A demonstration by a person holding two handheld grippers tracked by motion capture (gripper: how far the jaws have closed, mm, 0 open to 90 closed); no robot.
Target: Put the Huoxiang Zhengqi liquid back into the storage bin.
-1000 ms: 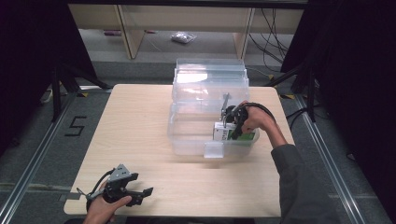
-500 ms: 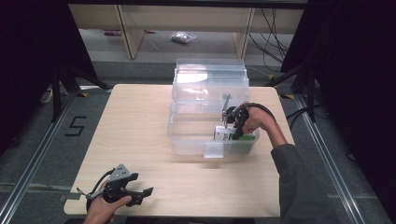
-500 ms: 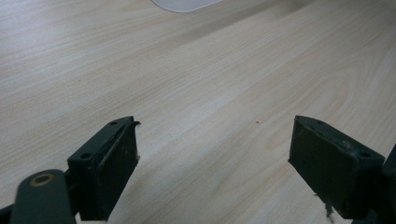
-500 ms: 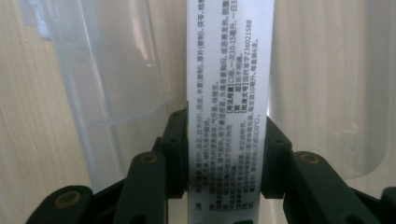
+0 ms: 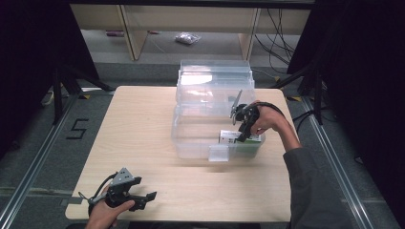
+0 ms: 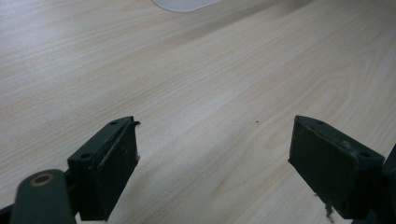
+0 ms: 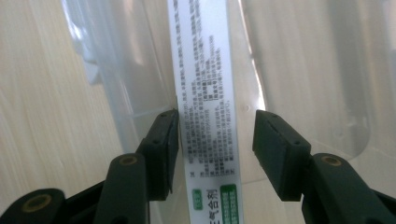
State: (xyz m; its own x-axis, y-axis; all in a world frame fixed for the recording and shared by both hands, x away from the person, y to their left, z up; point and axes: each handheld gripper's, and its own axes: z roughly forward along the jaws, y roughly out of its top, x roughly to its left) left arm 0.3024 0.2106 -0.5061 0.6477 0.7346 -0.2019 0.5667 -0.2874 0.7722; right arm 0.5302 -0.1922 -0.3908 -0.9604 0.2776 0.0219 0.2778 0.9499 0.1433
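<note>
A white and green box [image 5: 241,139] lies inside the clear plastic bin [image 5: 200,138], at the bin's near right corner, with its printed white face [image 7: 205,93] turned upward. The right claw [image 5: 242,133] reaches down into the bin over the box. In the right gripper view its jaws stand on either side of the box: the left pad is at the box's edge, while a clear gap shows between the right pad and the box, so the grip is loose and partly open. The jaws have just been opening, with the box between them. The person's right hand [image 5: 267,121] holds this claw from the right side of the bin, its sleeve running down toward the near edge. The bin sits toward the far right of the light wooden worktop [image 5: 138,129], with a second clear bin [image 5: 215,78] just behind it. The left claw [image 5: 143,198] rests low at the near left corner of the worktop, well apart from the bins, with its jaws spread wide over bare wood and nothing between them.
</note>
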